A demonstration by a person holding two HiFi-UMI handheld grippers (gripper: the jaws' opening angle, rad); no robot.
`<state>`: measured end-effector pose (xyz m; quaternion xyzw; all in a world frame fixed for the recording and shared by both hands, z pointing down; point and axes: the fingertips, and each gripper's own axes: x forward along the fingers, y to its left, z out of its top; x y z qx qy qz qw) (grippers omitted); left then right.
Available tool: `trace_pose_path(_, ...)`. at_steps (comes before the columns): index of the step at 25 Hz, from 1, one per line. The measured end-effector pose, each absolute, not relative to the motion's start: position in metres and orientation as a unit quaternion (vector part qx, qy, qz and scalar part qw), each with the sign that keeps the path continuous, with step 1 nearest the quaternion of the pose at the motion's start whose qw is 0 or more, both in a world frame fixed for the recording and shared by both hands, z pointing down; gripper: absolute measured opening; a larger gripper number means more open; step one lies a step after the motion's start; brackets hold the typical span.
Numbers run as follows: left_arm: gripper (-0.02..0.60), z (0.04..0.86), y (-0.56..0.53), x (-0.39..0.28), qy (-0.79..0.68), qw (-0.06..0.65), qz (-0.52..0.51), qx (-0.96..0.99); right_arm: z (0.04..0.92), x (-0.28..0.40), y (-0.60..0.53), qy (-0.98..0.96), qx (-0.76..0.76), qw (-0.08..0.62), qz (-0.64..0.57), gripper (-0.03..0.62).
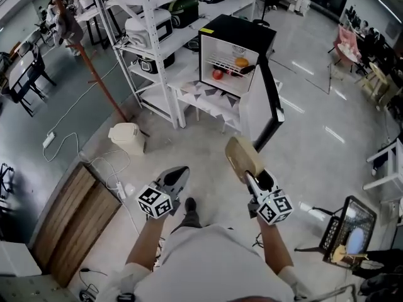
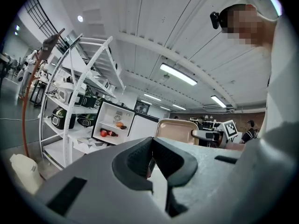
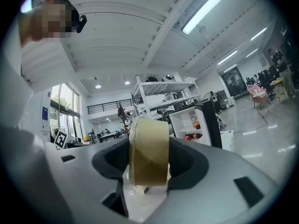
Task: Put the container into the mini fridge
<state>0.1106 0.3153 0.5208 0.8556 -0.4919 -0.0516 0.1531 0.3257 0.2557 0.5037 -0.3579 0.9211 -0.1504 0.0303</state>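
My right gripper [image 1: 249, 170] is shut on a tan, flat container [image 1: 244, 157], carried on edge at waist height over the floor. In the right gripper view the container [image 3: 148, 149] fills the gap between both pads. The black mini fridge [image 1: 242, 31] stands ahead on a low white table [image 1: 203, 97]. Its door [image 1: 271, 99] hangs open to the right, and fruit lies on its shelf [image 1: 230, 67]. My left gripper [image 1: 178, 172] is shut and holds nothing. From the left gripper view I see the fridge [image 2: 116, 124] and the container [image 2: 175, 129] beyond the jaws.
A white shelf rack [image 1: 153, 33] with kitchen appliances stands left of the fridge. A white bin [image 1: 128, 137], a wooden board [image 1: 74, 222] and cables lie on the floor at my left. A stand with a tray [image 1: 350, 233] is at my right. A person stands far left.
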Motion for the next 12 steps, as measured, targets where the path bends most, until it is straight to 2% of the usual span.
trace_pose_path(12, 0.005, 0.524, 0.227, 0.061, -0.464, 0.156, -0.053, 0.870, 0.508, 0.276, 0.182, 0.909, -0.390, 0.014, -0.144, 0.235)
